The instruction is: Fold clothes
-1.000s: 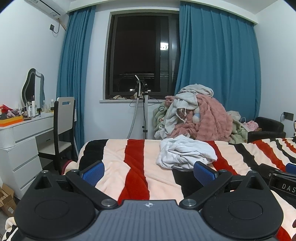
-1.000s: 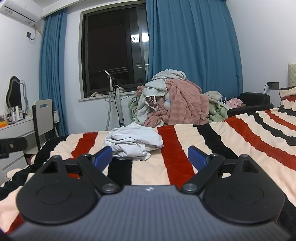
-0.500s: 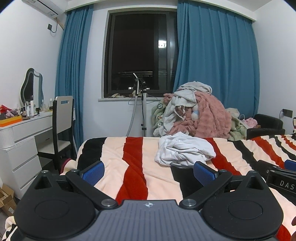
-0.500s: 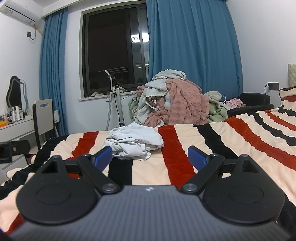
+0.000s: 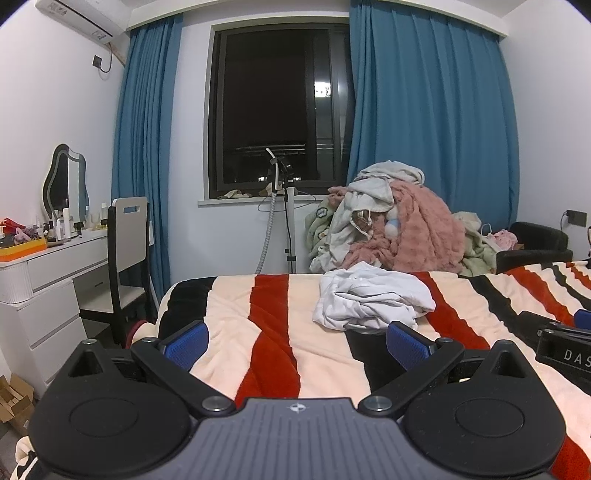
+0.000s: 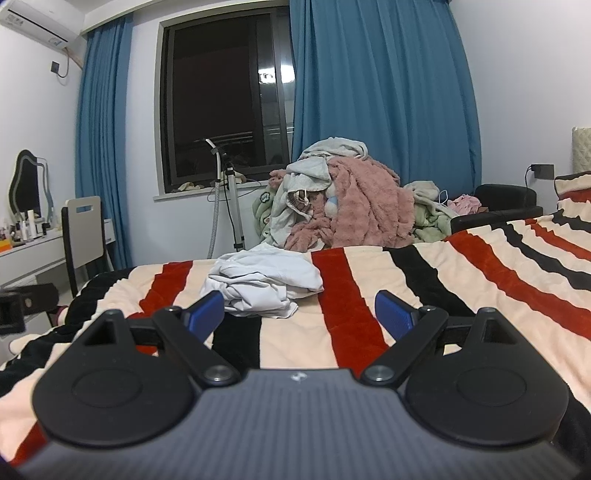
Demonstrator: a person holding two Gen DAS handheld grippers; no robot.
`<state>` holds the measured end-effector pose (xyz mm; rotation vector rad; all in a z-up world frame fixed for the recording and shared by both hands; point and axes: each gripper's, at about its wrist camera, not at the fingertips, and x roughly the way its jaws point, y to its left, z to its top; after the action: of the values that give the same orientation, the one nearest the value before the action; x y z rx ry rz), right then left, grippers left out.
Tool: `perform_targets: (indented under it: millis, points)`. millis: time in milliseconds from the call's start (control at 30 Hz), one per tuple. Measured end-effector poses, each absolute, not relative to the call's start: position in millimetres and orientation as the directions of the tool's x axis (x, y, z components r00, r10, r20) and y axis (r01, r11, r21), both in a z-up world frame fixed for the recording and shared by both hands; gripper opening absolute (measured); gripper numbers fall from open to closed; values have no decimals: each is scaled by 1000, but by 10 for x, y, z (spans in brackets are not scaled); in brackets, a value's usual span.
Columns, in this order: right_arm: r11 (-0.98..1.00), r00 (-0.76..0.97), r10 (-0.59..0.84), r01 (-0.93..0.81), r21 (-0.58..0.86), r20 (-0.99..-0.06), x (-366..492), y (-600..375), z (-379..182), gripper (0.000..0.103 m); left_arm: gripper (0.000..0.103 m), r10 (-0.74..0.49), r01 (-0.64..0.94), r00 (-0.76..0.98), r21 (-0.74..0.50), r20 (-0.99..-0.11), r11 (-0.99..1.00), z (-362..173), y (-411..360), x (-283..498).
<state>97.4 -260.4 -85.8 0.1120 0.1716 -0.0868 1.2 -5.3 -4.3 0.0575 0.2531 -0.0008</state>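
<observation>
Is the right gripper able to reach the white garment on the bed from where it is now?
Probably yes. The right gripper is open, and the white garment lies crumpled just ahead of its left finger, with only bare striped blanket between.

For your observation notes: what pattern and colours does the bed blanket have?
The blanket has broad cream, red and black stripes, clearest in the right wrist view.

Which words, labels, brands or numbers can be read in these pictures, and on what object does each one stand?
"DAS": white letters on the black body of the right tool, cut off by the edge of the left wrist view.
A small round emblem, no letters, on the left tool body.
Air conditioner: markings too small to read.
Bottles on the dressing table: labels too small to read.
</observation>
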Motion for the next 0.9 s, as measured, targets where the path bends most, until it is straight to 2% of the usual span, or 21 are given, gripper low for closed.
perform_targets:
  millis: [333, 533, 633, 733, 900]
  points:
    - [984, 982, -129, 145, 104, -140, 922, -2619, -813, 90, 103, -23, 27, 976, 15, -214, 1000, -82, -12, -4]
    - [983, 981, -145, 158, 92, -129, 1011, -2614, -680, 90, 103, 6, -1, 979, 25, -203, 1000, -166, -25, 33]
    - [984, 987, -102, 119, 134, -126, 1106, -2650, -550, 90, 103, 13, -8, 980, 29, -199, 1000, -227, -23, 52]
    - [985, 992, -71, 87, 148, -107, 1207, -2671, -385, 90, 103, 1, -3, 974, -5, -227, 1000, -313, -1, 122]
    - [991, 999, -50, 50, 120, -10, 1383, -2794, -42, 90, 103, -4, -8, 948, -34, -317, 999, -511, -25, 318]
